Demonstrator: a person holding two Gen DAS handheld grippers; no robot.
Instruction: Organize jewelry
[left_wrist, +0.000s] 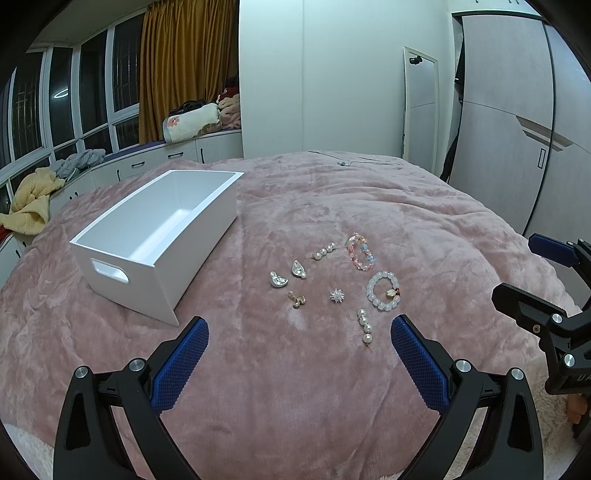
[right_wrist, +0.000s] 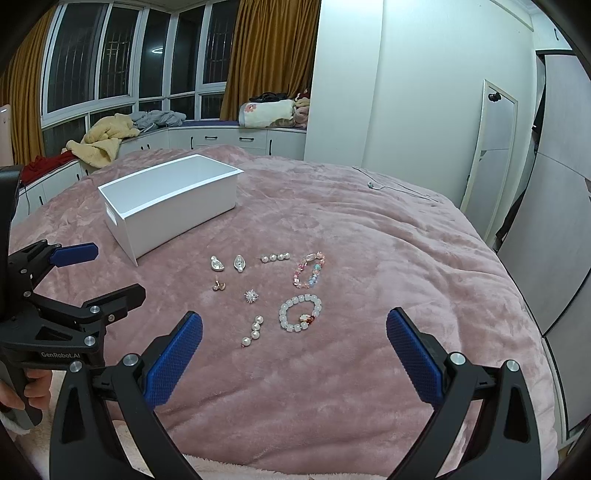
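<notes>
- L gripper (left_wrist: 299, 332) spread wide, holding nothing, hovering over pink blanket (left_wrist: 406, 206) near its front edge; blue pads (left_wrist: 184, 354) clear of everything.
- R gripper (right_wrist: 293, 328) also spread wide, nothing in it, low over same blanket; seen at right edge of left wrist view.
- White bin (left_wrist: 147, 229) w/ cut-out handle sits on blanket, left of the jewelry, inside bare as far as visible.
- Jewelry all loose on blanket, none in bin: 2 silver drop earrings w/ pearls (left_wrist: 279, 279), (left_wrist: 298, 269) just beside each other nearest bin; small gold earring pair (left_wrist: 297, 299) in front of them.
- Short pearl string (left_wrist: 325, 252) behind; sparkly star brooch (left_wrist: 337, 295) mid-cluster; 2nd pearl string (left_wrist: 364, 326) closest to L gripper.
- Pink/blue bead bracelet (left_wrist: 359, 255) further back right; white bead bracelet w/ charm (left_wrist: 384, 291) in front of it, pieces apart, not touching.
- Thin chain/necklace (left_wrist: 345, 161) far back on blanket, well apart from rest.
- Nothing between grippers and cluster.
- Bkgd: mustard curtain (left_wrist: 177, 66), window bench w/ piled clothes (right_wrist: 107, 138), leaning mirror (left_wrist: 421, 107), wardrobe (left_wrist: 517, 129).
</notes>
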